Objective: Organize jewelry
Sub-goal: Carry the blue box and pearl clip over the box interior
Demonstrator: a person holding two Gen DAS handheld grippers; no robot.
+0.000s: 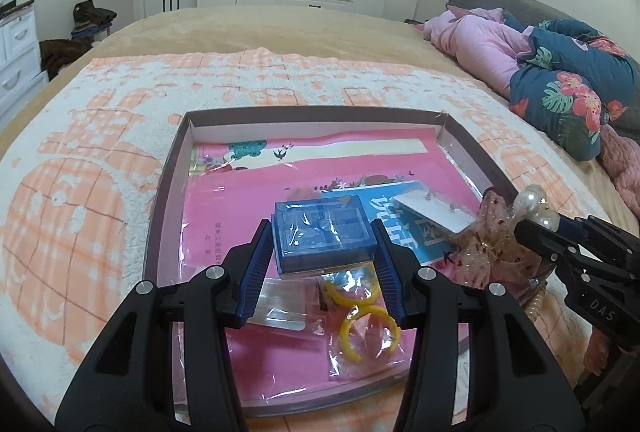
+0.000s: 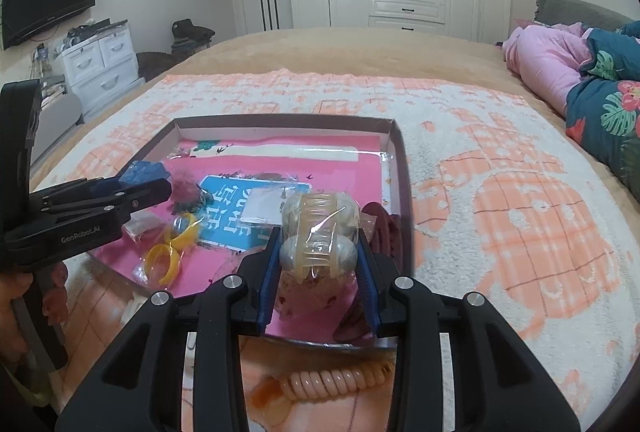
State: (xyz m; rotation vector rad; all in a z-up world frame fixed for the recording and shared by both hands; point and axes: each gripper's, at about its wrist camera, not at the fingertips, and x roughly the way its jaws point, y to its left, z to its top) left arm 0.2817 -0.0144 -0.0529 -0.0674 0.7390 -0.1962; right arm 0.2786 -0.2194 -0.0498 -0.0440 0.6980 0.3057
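A shallow cardboard tray (image 1: 168,167) lined with pink paper lies on the bed; it also shows in the right wrist view (image 2: 400,167). My left gripper (image 1: 322,240) is shut on a blue plastic box (image 1: 322,232) and holds it over the tray. My right gripper (image 2: 318,256) is shut on a wrapped pearl hair claw (image 2: 318,232) with a pink sequined bow (image 1: 492,248), at the tray's near right corner. Two yellow bangles (image 1: 368,328) in clear bags and a white earring card (image 1: 436,211) lie in the tray.
A coiled peach hair tie (image 2: 332,380) lies on the peach-and-white blanket (image 2: 500,191) in front of the tray. A dark red item (image 2: 384,228) sits by the tray's right wall. Pink and floral bedding (image 1: 560,71) is piled at the right.
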